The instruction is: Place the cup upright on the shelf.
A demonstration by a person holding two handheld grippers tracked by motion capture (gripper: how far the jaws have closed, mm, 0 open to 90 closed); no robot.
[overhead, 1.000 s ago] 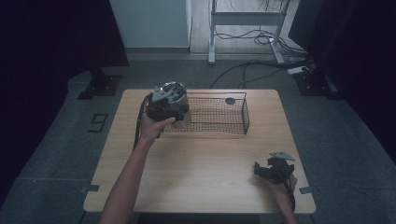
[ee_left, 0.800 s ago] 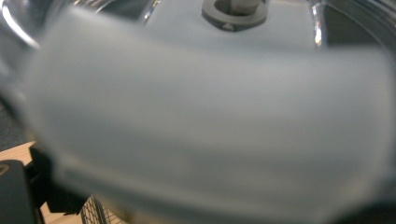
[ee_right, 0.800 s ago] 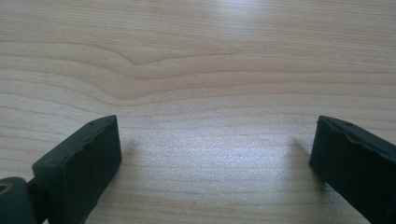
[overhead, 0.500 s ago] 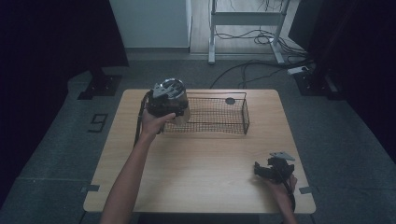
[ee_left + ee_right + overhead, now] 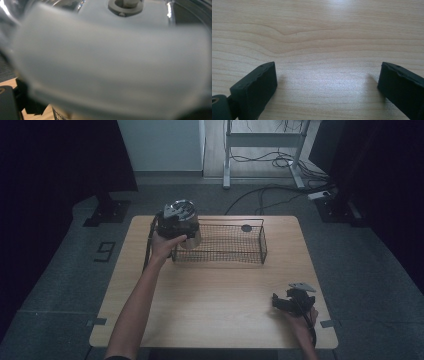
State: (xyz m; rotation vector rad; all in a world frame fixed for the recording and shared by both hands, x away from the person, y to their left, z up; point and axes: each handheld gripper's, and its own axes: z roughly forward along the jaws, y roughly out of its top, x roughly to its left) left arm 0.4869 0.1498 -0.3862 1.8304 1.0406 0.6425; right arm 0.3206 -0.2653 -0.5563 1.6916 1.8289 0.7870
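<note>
Two hand-held grippers are sitting well apart over the light wooden tabletop (image 5: pixel 210 295). The left gripper (image 5: pixel 181 222) is hovering at the left end of the black rectangular wire basket (image 5: pixel 235 245), which is standing near the far edge of the tabletop, and it is carrying a pale, translucent cup-like container (image 5: pixel 192 237) over that end of the basket. In the left gripper view this container (image 5: pixel 112 62) is pressing blurred against the lens and covering the jaws, so it is not possible to tell whether they are clamping it. A small dark round object (image 5: pixel 246 228) is lying inside the basket toward its far right corner. The right gripper (image 5: pixel 292 301) is resting near the near right corner of the tabletop; in the right gripper view its black jaws are standing wide apart over bare wood (image 5: pixel 317 50), holding nothing.
</note>
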